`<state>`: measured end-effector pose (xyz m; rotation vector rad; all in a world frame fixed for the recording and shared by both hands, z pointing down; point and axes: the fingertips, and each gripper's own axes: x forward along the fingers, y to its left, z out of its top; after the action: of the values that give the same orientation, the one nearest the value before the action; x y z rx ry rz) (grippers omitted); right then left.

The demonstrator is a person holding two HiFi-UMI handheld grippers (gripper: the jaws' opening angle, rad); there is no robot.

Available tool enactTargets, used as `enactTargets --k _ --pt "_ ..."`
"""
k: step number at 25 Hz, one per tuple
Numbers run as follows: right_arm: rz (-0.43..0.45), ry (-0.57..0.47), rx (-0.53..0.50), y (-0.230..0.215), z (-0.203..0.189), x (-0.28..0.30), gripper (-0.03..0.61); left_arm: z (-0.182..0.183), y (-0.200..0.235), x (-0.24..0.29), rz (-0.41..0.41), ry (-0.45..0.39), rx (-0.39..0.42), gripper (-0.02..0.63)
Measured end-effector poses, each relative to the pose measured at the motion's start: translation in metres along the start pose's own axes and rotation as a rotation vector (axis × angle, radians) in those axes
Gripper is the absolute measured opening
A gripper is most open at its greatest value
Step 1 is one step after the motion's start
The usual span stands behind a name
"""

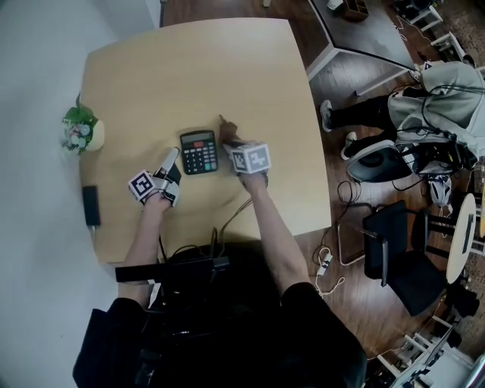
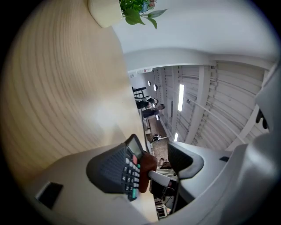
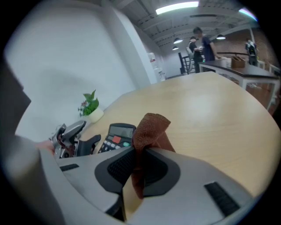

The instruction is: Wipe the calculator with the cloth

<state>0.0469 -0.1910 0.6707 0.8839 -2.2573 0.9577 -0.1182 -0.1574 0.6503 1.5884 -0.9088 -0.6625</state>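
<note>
Our right hand-held gripper [image 3: 138, 166] was clamped on a crumpled brown cloth [image 3: 151, 127], just right of the black rectangular calculator [image 1: 198, 151]. Our left hand-held gripper [image 2: 153, 165] stood with jaws apart at the calculator's left edge. Its key print was too small to read. The calculator lay on a pale wooden desk [image 1: 227, 68], a small white-potted plant [image 1: 79, 129] near the edge, over dark wood flooring [image 1: 348, 242].

Lighting bright and even, from ceiling strip lamps [image 3: 175, 8] that burn out white; a pale sheen lies on the table [image 3: 197, 103], shadows soft. Both gripper views bend hard at the edges with black corners, and the calculator [image 2: 128, 170], close to the lens, reads soft.
</note>
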Motion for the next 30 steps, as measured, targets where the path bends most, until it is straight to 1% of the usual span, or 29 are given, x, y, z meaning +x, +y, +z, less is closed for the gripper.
enactTargets --k 1,2,5,7,8,9,10,12,14,16,18,20,23,25,27,30 --pt "0.015 -0.06 0.074 0.007 -0.004 -0.02 0.041 -0.006 -0.012 -0.011 -0.043 -0.003 -0.015 0.308" --pt "0.049 -0.132 0.167 0.017 -0.01 -0.042 0.041 -0.011 -0.026 -0.026 -0.094 -0.014 -0.036 0.308" --pt "0.216 -0.375 0.519 0.037 -0.036 -0.112 0.041 -0.017 -0.066 -0.064 -0.259 -0.081 -0.111 0.292" --pt "0.32 -0.529 0.756 0.036 -0.051 -0.15 0.041 -0.019 -0.089 -0.071 -0.377 -0.117 -0.167 0.246" --pt "0.352 -0.593 0.833 0.038 -0.06 -0.167 0.04 -0.023 -0.099 -0.075 -0.432 -0.124 -0.188 0.236" --pt "0.373 -0.644 0.875 0.045 -0.069 -0.182 0.04 -0.027 -0.11 -0.08 -0.483 -0.124 -0.203 0.232" --pt "0.391 -0.68 0.894 0.057 -0.078 -0.195 0.04 -0.033 -0.12 -0.086 -0.529 -0.12 -0.215 0.232" --pt "0.424 -0.716 0.906 0.087 -0.091 -0.216 0.04 -0.043 -0.14 -0.093 -0.601 -0.102 -0.236 0.232" --pt "0.46 -0.73 0.879 0.111 -0.086 -0.231 0.04 -0.051 -0.161 -0.088 -0.648 -0.078 -0.244 0.232" --pt "0.517 -0.753 0.82 0.129 -0.063 -0.244 0.041 -0.053 -0.19 -0.081 -0.696 -0.058 -0.224 0.232" --pt "0.598 -0.775 0.762 0.145 -0.031 -0.25 0.041 -0.049 -0.22 -0.078 -0.748 -0.044 -0.175 0.233" --pt "0.679 -0.787 0.73 0.161 0.0 -0.247 0.041 -0.041 -0.242 -0.079 -0.782 -0.044 -0.129 0.233" --pt "0.765 -0.796 0.691 0.191 0.031 -0.241 0.041 -0.029 -0.257 -0.096 -0.801 -0.079 -0.095 0.232" --pt "0.821 -0.799 0.663 0.21 0.037 -0.251 0.041 -0.032 -0.266 -0.111 -0.809 -0.105 -0.077 0.203" --pt "0.859 -0.798 0.637 0.222 0.03 -0.27 0.041 -0.047 -0.275 -0.12 -0.803 -0.116 -0.069 0.18" --pt "0.862 -0.781 0.614 0.225 0.006 -0.29 0.041 -0.079 -0.284 -0.126 -0.777 -0.119 -0.075 0.143"
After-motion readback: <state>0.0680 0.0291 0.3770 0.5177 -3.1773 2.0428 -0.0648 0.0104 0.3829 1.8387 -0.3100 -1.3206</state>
